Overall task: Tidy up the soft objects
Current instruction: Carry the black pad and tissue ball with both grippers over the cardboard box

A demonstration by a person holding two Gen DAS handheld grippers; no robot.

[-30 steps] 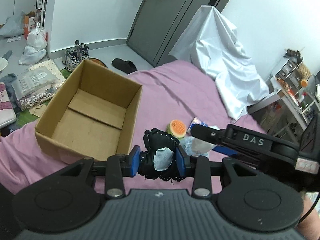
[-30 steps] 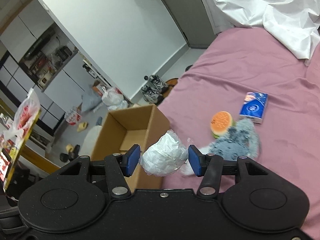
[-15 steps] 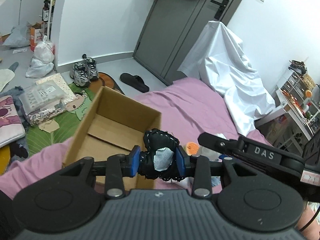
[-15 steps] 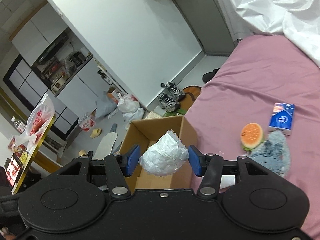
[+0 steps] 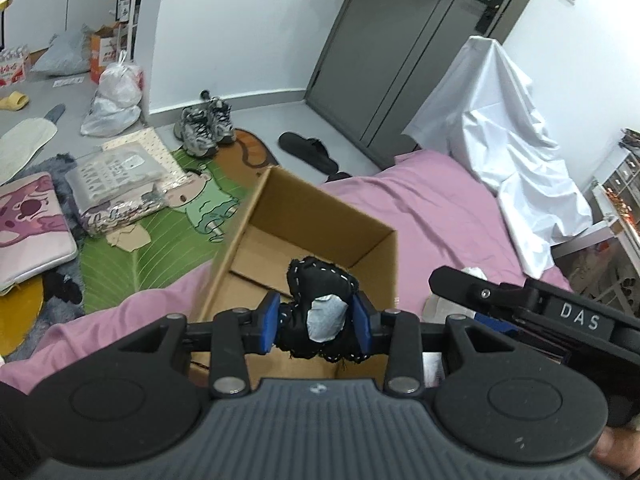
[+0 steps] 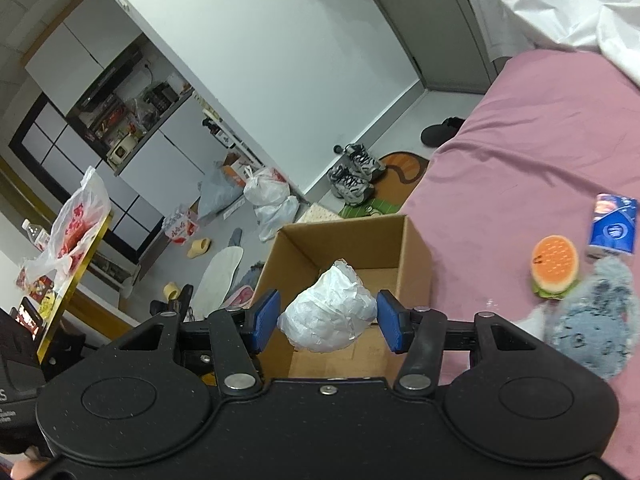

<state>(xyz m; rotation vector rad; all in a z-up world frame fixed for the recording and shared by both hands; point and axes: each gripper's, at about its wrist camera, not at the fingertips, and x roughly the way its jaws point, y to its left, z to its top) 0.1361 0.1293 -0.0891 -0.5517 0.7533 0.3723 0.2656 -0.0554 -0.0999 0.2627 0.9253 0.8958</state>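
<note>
My left gripper [image 5: 316,326] is shut on a black stitched soft toy [image 5: 320,304] with a grey patch, held above the near edge of an open cardboard box [image 5: 320,220] on the pink bed. My right gripper [image 6: 328,322] is shut on a crumpled white soft bundle [image 6: 330,316], held over the same cardboard box [image 6: 416,256]. A burger-shaped toy [image 6: 554,266], a fuzzy grey-blue plush [image 6: 592,320] and a blue tissue pack [image 6: 612,230] lie on the bed to the right of the box.
The right gripper's black body [image 5: 540,312] reaches in at the right of the left wrist view. A white sheet [image 5: 516,152] drapes over something at the bed's far side. The floor beyond the box holds shoes [image 5: 204,128], bags and mats.
Both grippers moved left toward the box with their loads still held. The box now lies directly under and ahead of both grippers; the toys on the bed have slid to the right.
</note>
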